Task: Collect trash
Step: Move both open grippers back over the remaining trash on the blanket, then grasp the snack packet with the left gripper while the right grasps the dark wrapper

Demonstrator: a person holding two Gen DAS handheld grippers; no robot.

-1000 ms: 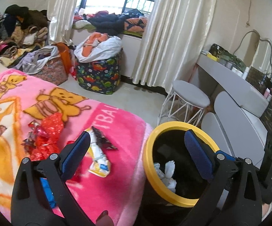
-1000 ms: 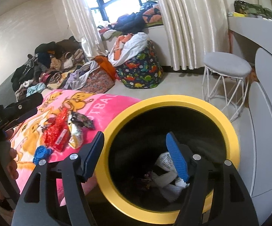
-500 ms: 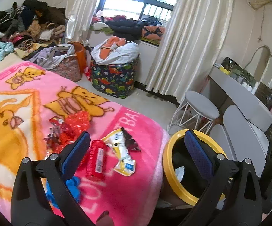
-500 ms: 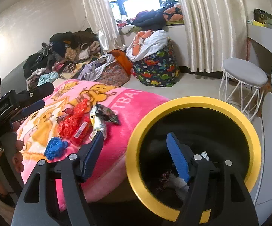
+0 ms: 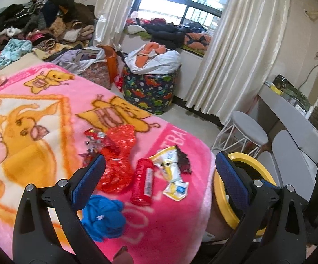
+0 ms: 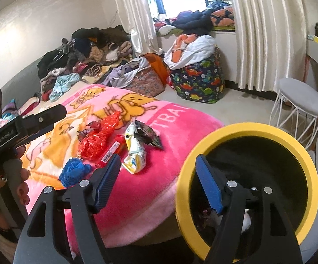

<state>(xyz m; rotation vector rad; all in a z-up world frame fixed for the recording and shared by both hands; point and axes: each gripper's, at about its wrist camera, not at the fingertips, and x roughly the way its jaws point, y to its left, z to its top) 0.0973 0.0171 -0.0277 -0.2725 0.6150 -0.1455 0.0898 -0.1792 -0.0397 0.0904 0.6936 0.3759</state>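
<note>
Lying: five scraps [image 5: 141, 182], one bin [image 6: 247, 129]

Both open grippers, left gripper [image 5: 159, 167] and right gripper [image 6: 159, 171], are swung from the yellow-rimmed bin [image 6: 247, 129] toward the litter-strewn pink blanket [image 5: 170, 220].

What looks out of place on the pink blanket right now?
Litter sits near the pink blanket's edge: crumpled red plastic, a red tube, a torn white-yellow wrapper and a blue wad, all outside the yellow-rimmed bin.
</note>
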